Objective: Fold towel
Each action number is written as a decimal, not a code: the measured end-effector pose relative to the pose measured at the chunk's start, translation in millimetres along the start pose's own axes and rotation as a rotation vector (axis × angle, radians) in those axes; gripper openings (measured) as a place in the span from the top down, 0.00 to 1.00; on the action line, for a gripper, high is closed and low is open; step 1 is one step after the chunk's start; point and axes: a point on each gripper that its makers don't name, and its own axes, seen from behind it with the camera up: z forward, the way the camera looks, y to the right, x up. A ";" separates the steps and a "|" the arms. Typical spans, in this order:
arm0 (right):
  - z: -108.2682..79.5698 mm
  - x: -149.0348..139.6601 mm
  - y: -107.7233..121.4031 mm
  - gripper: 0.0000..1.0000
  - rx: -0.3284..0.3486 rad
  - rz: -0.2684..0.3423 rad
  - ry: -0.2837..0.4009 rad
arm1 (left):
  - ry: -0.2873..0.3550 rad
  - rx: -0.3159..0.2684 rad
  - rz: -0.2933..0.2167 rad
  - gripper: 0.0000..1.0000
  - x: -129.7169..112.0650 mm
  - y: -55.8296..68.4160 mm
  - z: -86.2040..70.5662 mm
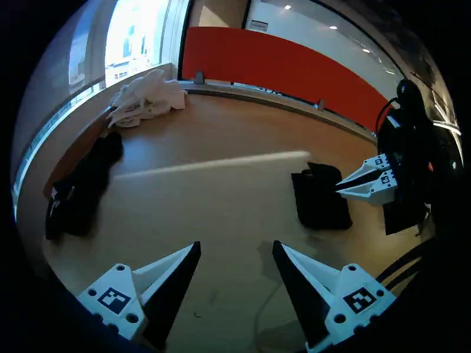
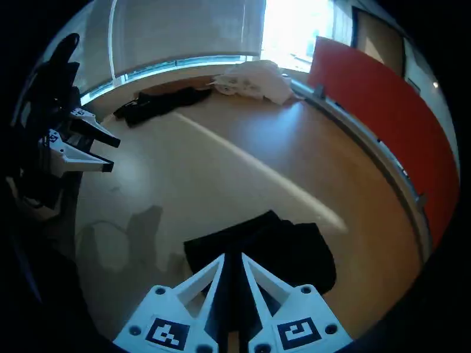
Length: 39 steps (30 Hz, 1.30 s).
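Left gripper (image 1: 235, 247): open, its two white fingers with black inner faces spread wide at the bottom of the left gripper view, tips above bare wooden table (image 1: 235, 194) and touching nothing. In the right gripper view the same unit appears at the left edge of the frame, fingers parted and held clear of the table surface. Right gripper (image 2: 233, 257): fingers drawn almost together at the bottom centre of the right gripper view, with a slim dark gap between them. The tips lie over the near edge of the towel (image 2: 277, 247); whether cloth is pinched between them cannot be determined. In the left gripper view this unit enters from the right of the frame, its tips meeting the right-hand edge of the towel. Towel: black, lying in a compact, roughly rectangular heap flat on the table, centre right in the left gripper view and lower centre in the right gripper view. Other items: a pile of black cloth (image 1: 82, 188) at the left of the left gripper view, well apart from the towel; a crumpled white cloth heap (image 1: 147, 97) at the upper left, against the table's far edge below the window (image 1: 132, 35). A red partition (image 1: 282, 65) runs along the table's far side across the top of the frame. A pale strip of light crosses the table between the towel and the white heap
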 end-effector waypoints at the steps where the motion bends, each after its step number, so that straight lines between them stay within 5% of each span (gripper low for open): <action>1: 4.9 -2.4 -4.0 0.95 0.010 0.002 -0.009 | 0.000 0.002 -0.003 0.10 -1.0 -1.0 -1.2; 18: 17.9 -20.1 -18.7 0.93 0.049 0.026 -0.052 | 0.005 0.015 -0.014 0.10 -3.5 -6.6 -3.6; 21: 17.2 -21.4 -18.8 0.85 0.048 0.032 -0.052 | 0.005 0.016 -0.012 0.10 -2.9 -7.3 -3.6; 25: 14.7 -22.4 -20.3 0.52 0.053 0.041 -0.050 | 0.004 0.018 -0.008 0.10 -3.3 -7.9 -3.6; 28: 11.7 -22.8 -19.4 0.38 0.045 0.042 -0.046 | 0.004 0.018 -0.009 0.10 -3.5 -8.1 -3.8; 39: -3.0 -35.2 -10.9 0.34 0.000 0.077 -0.043 | 0.006 0.016 -0.010 0.10 -2.2 -8.0 -3.6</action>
